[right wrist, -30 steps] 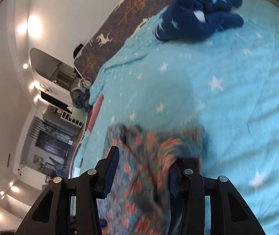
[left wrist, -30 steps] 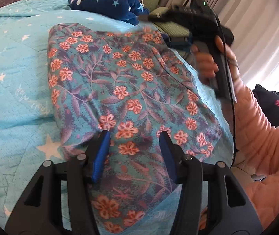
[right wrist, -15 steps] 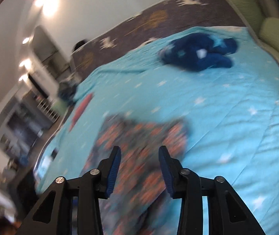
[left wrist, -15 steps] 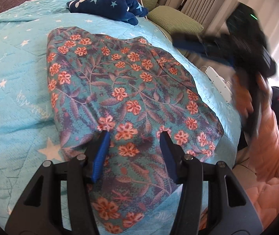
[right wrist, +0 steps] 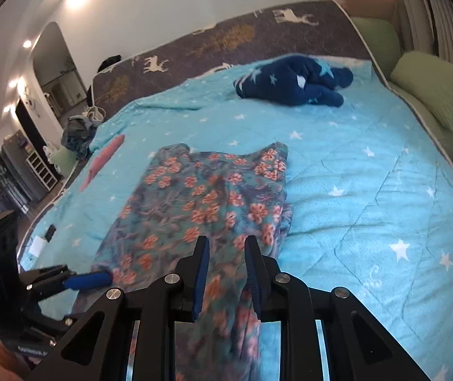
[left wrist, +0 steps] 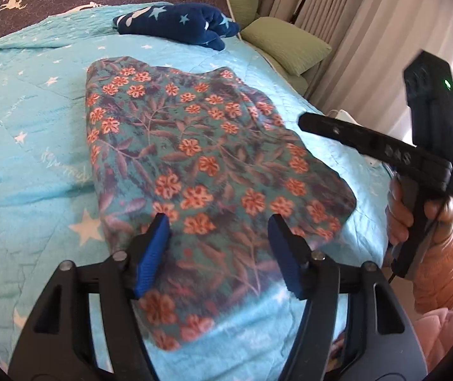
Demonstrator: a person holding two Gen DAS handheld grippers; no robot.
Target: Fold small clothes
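A teal garment with orange flowers [left wrist: 194,146] lies spread flat on the blue star bedspread [left wrist: 36,127]. My left gripper [left wrist: 218,222] hovers over its near end. Its jaws are opening, and the cloth lies below them, not pinched. In the right wrist view the same floral garment [right wrist: 194,197] runs away from my right gripper [right wrist: 224,244]. That gripper's jaws are closing over the near edge, and a gap still shows between the pads, which press on nothing. A hand in a pink sleeve [left wrist: 442,254] holds the right gripper [left wrist: 302,123] off the garment's right side.
A crumpled navy garment with stars [left wrist: 178,22] lies at the far end of the bed. Green cushions [left wrist: 286,44] and curtains [left wrist: 369,31] line the right side. A pink item [right wrist: 102,158] lies near the bed's left edge [right wrist: 67,197].
The right gripper left the garment's far end and swung back toward the near right side, its jaws narrowing. The left jaws spread wider. The garment now lies flat.
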